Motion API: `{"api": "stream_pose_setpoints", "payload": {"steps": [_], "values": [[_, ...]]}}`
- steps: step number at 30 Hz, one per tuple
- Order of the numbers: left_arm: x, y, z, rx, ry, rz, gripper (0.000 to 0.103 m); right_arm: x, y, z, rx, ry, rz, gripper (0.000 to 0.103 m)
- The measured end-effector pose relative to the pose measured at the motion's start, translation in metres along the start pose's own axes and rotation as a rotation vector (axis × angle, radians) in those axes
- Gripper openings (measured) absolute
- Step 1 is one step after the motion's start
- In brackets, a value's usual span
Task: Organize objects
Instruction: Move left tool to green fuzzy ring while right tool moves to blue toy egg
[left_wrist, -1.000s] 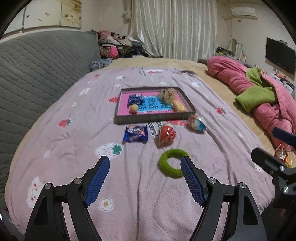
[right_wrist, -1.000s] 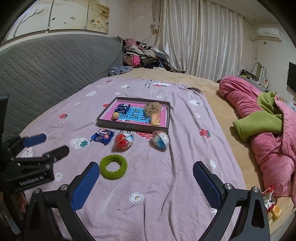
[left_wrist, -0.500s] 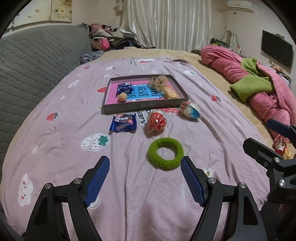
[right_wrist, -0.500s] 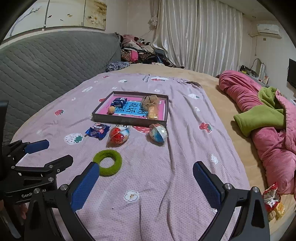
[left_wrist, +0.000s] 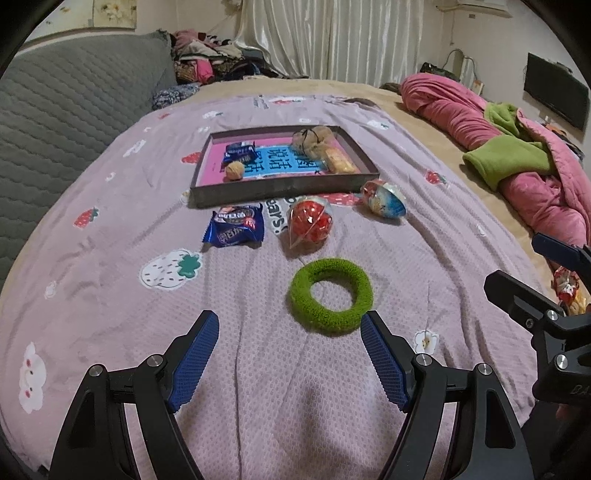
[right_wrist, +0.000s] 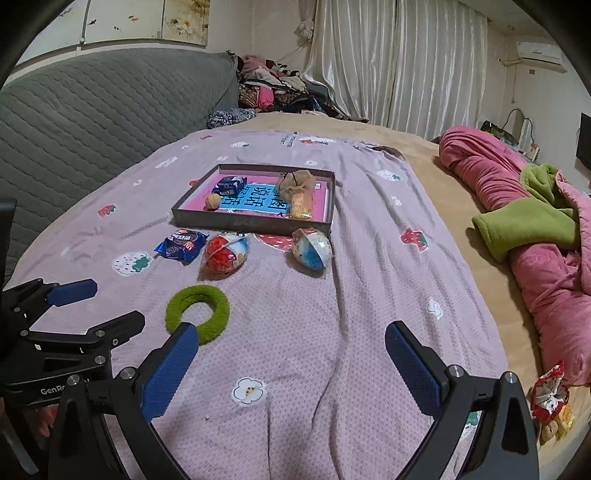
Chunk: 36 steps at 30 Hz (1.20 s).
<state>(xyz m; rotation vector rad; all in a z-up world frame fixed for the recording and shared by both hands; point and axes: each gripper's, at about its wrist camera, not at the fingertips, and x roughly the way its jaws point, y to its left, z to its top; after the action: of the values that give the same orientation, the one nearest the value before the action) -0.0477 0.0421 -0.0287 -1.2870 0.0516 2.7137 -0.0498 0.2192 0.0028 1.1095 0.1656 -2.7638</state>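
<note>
Both my tongs hang wide apart and empty above the bed (left_wrist: 110, 295). The green ring (left_wrist: 330, 296) lies just ahead of my left tongs (left_wrist: 290, 325), nearer their right finger, and ahead-left of my right tongs (right_wrist: 291, 334). Beyond it sit a blue packet (left_wrist: 236, 226), a red egg (left_wrist: 309, 222) and a blue egg (left_wrist: 384, 199), then the tray (left_wrist: 280, 190).

On the lilac printed bedspread (left_wrist: 110, 314), the fuzzy green ring (left_wrist: 330, 297) lies just ahead of me. Beyond it sit the blue snack packet (left_wrist: 236, 230), red-and-clear egg capsule (left_wrist: 309, 223) and blue egg capsule (left_wrist: 384, 199), left to right, before the dark shallow tray (left_wrist: 284, 190).
</note>
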Motion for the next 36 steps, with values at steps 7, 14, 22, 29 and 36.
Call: {"api": "stream_pose_setpoints", "payload": {"steps": [7,14,22,29,36], "values": [[0.020,0.000,0.005,0.001,0.024,0.004,0.080,0.016,-0.006,0.004,0.005,0.012,-0.006,0.102],[0.041,0.001,0.010,-0.010,0.048,-0.002,0.080,0.035,-0.012,0.015,-0.010,0.017,-0.010,0.102],[0.062,0.002,0.014,-0.016,0.072,-0.002,0.080,0.056,-0.019,0.022,-0.011,0.028,-0.006,0.102],[0.077,0.007,0.016,-0.030,0.089,-0.003,0.080,0.074,-0.026,0.031,-0.034,0.028,-0.012,0.102],[0.094,0.009,0.018,-0.038,0.111,-0.001,0.080,0.095,-0.031,0.041,-0.052,0.028,-0.003,0.102]]}}
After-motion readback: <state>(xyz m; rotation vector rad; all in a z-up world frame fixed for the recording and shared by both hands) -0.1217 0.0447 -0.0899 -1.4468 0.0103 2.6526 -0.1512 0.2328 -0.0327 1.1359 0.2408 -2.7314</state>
